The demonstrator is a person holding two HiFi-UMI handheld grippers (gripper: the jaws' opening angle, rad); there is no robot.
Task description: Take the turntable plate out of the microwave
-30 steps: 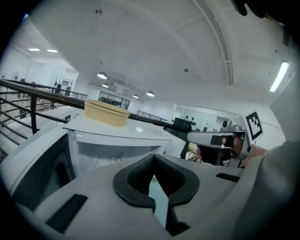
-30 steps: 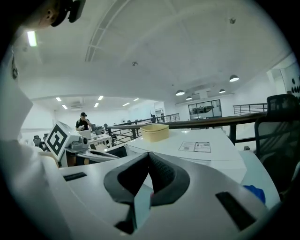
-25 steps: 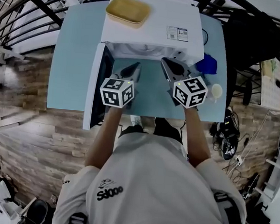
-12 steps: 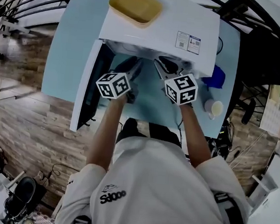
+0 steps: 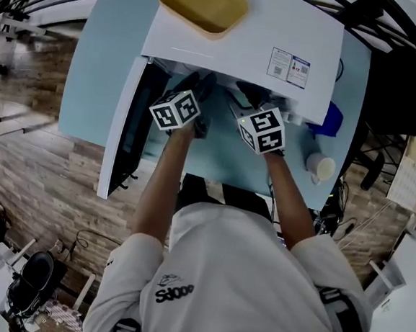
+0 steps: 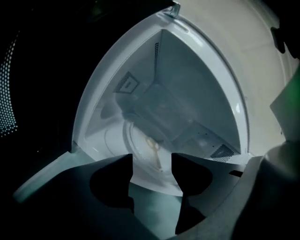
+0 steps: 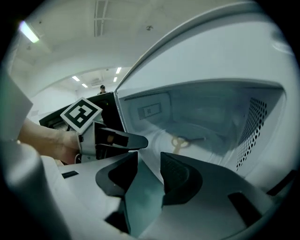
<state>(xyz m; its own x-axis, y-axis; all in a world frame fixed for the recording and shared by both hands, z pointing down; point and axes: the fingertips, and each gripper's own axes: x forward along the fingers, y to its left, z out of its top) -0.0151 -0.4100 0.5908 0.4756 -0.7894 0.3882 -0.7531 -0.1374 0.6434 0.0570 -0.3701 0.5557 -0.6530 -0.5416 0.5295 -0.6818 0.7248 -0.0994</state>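
Turntable plate [image 6: 143,140] lies flat on the microwave [image 5: 241,38] floor. It looks like clear glass, so probably heavy, slick and breakable, and is best pinched at its near rim from both sides. Jaws of the left gripper [image 6: 152,161] and right gripper [image 7: 149,161] have just been opening and stand apart, empty. The walls sit close and the open door [image 5: 124,133] crowds the left — lift low, draw straight out.

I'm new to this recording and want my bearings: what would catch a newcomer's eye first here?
A white microwave stands on a pale blue table, door swung open at the left, a yellow tray on top. The left gripper and right gripper point into its mouth, jaws having just been opening with nothing between them, toward the glass turntable plate inside.
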